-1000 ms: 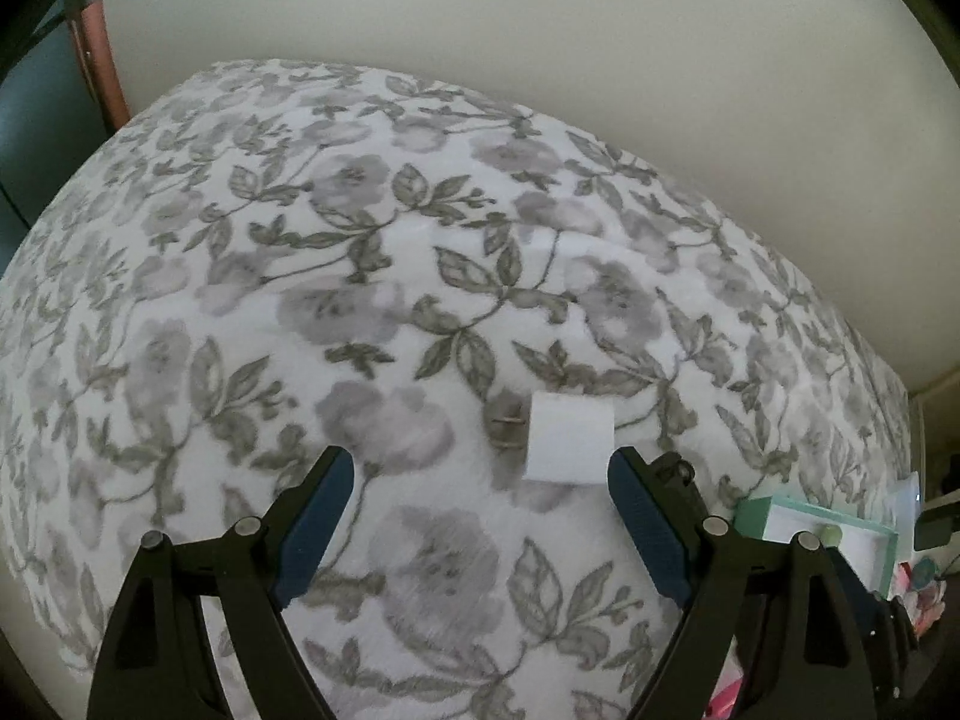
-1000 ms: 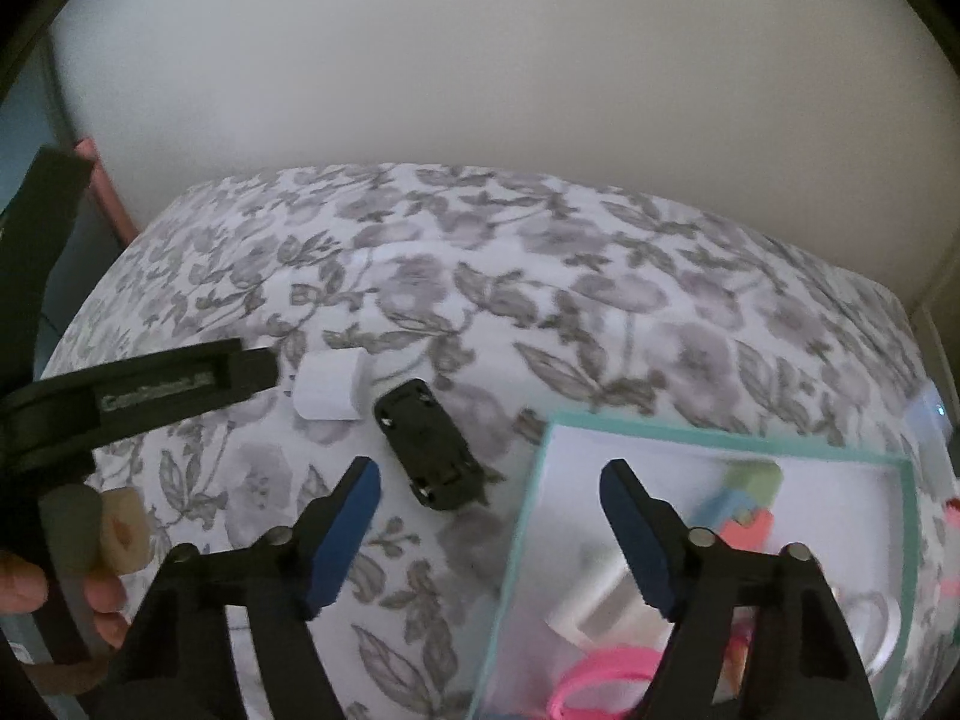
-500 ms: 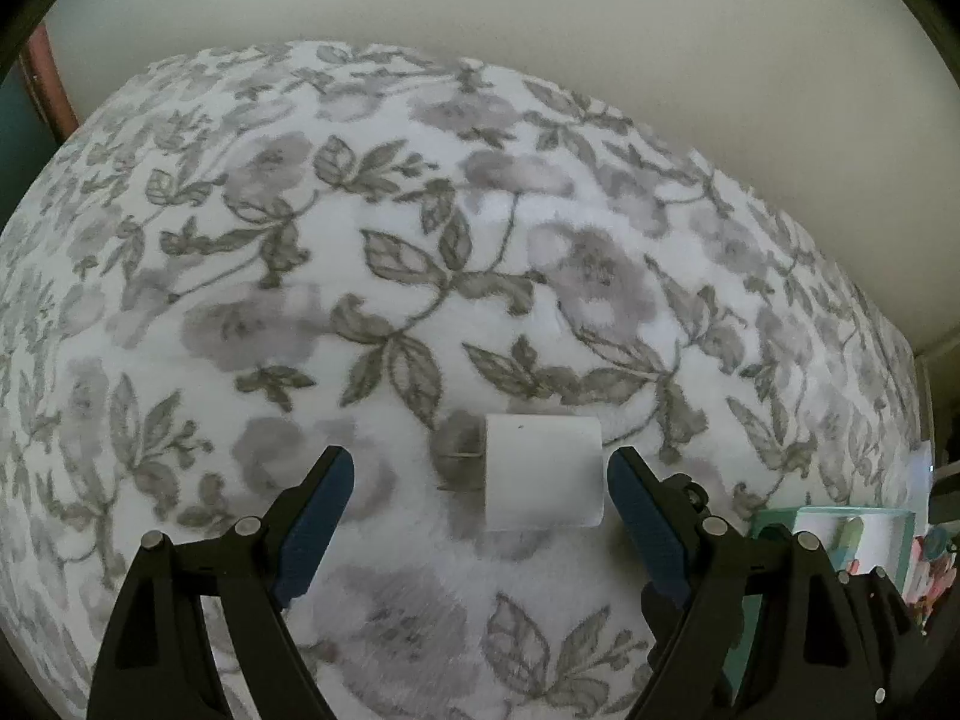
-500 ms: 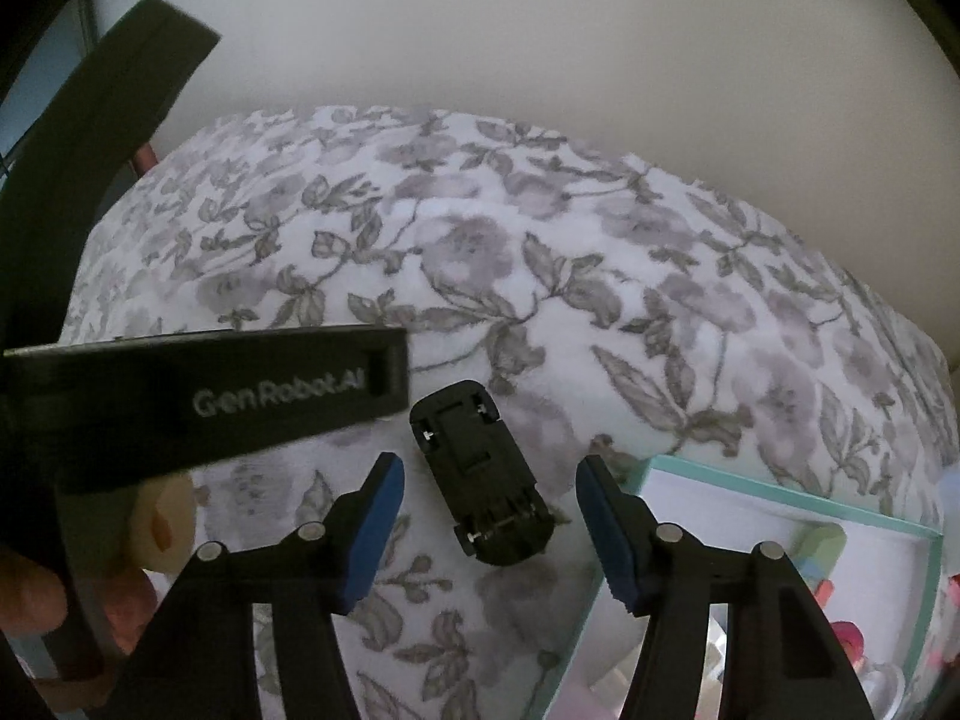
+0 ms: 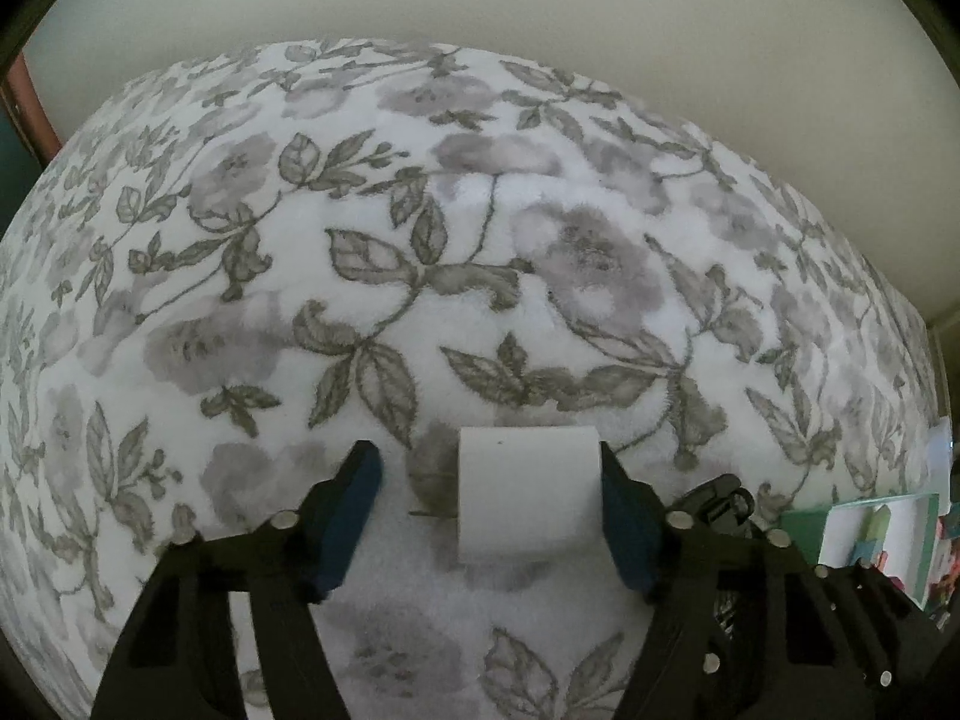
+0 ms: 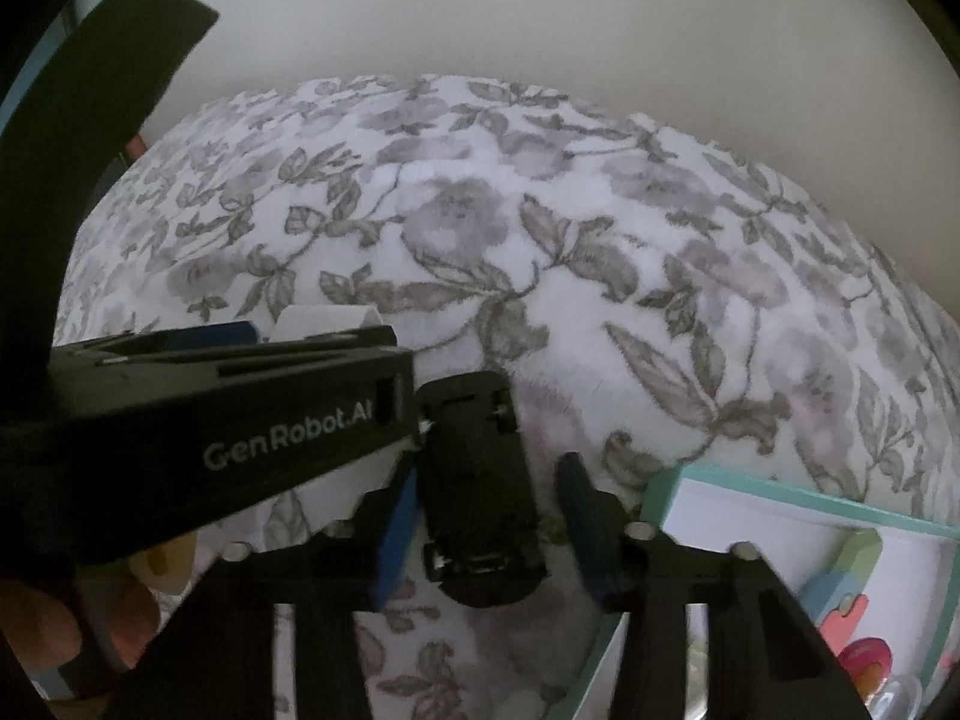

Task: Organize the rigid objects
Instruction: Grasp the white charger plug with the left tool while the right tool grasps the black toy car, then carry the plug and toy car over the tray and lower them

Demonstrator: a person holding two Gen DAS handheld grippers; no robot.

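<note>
A white plug-in charger block [image 5: 528, 492] lies on the floral blanket [image 5: 420, 240]. My left gripper [image 5: 489, 516] is open around it; the right pad touches its side and the left pad stands apart. The block's top also shows in the right wrist view [image 6: 324, 319] behind the left gripper's body [image 6: 240, 420]. A black upside-down toy car [image 6: 480, 492] lies on the blanket. My right gripper [image 6: 489, 534] is open around it, the left pad close to its side, the right pad a little apart.
A teal-rimmed white box [image 6: 780, 489] with several colourful items stands at the right, also seen in the left wrist view [image 5: 864, 540]. A pale wall runs behind the bed. A hand [image 6: 54, 630] holds the left gripper.
Both grippers moved forward and down. The left jaws now flank the white block, the right jaws flank the toy car, and both jaw gaps have narrowed.
</note>
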